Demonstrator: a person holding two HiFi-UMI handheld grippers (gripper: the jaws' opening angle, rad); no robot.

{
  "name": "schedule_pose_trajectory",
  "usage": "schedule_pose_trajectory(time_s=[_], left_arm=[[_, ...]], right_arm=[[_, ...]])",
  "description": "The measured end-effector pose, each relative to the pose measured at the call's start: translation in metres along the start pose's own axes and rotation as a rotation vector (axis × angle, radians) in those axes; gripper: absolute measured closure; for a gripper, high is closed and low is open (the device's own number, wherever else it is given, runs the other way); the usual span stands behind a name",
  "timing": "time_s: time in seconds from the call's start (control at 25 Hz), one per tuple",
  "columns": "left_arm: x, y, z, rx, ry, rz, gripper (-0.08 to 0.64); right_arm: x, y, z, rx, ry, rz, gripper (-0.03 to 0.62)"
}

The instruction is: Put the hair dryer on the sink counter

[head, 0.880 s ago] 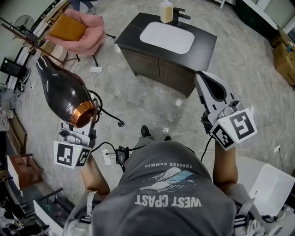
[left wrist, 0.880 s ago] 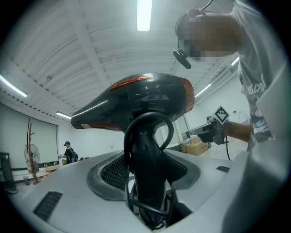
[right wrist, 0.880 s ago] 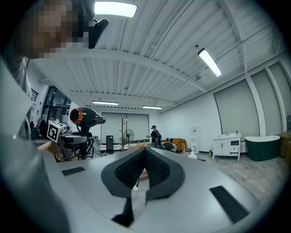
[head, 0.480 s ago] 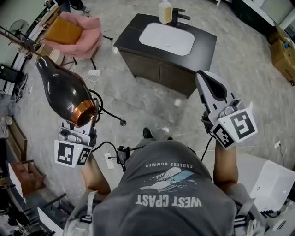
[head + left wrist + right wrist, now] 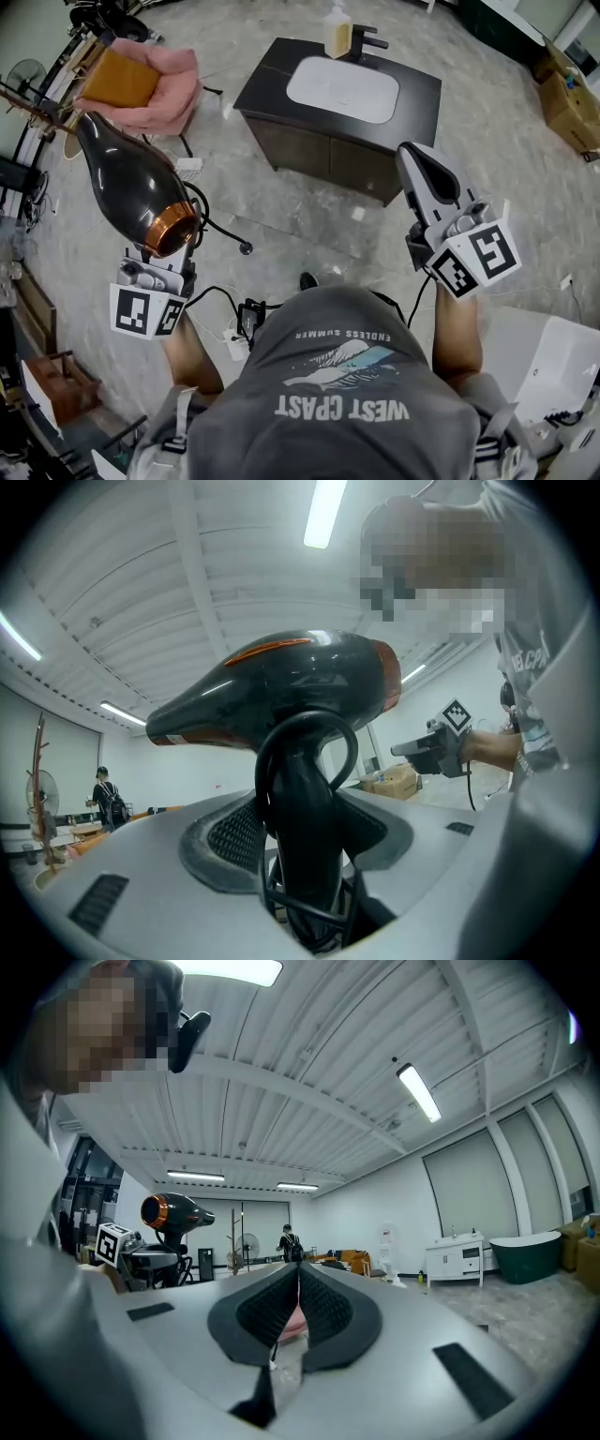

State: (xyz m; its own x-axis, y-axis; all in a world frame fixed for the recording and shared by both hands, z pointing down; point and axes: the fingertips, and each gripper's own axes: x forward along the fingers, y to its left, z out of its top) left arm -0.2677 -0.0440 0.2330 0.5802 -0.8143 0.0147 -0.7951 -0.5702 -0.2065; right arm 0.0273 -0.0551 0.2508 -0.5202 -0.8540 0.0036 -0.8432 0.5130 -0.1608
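Clamping the hair dryer (image 5: 136, 183) by its handle, the left gripper (image 5: 159, 262) holds it up, with the cord (image 5: 220, 230) dangling beside it. The right gripper (image 5: 424, 173) has its jaws together on nothing. Ahead of both, across grey floor (image 5: 309, 220), stands the sink counter (image 5: 272, 80), with a soap bottle (image 5: 337, 37) and faucet (image 5: 367, 39) at its far edge.

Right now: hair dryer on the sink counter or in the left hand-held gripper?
In the left hand-held gripper: its jaws clamp the hair dryer by the handle; the sink counter stands apart, across the floor.
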Motion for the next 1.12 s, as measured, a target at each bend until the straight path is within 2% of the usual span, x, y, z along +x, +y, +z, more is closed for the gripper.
schedule_pose_trajectory(time_s=[0.52, 1.12], left_arm=[[0.009, 0.006, -0.005, -0.044, 0.017, -0.045, 0.318], [0.018, 0.014, -0.015, -0.042, 0.059, 0.039, 0.318]], right_arm=[[-0.012, -0.002, -0.004, 0.011, 0.055, -0.072, 0.565], [0.023, -0.025, -0.015, 0.036, 0.08, 0.009, 0.565]])
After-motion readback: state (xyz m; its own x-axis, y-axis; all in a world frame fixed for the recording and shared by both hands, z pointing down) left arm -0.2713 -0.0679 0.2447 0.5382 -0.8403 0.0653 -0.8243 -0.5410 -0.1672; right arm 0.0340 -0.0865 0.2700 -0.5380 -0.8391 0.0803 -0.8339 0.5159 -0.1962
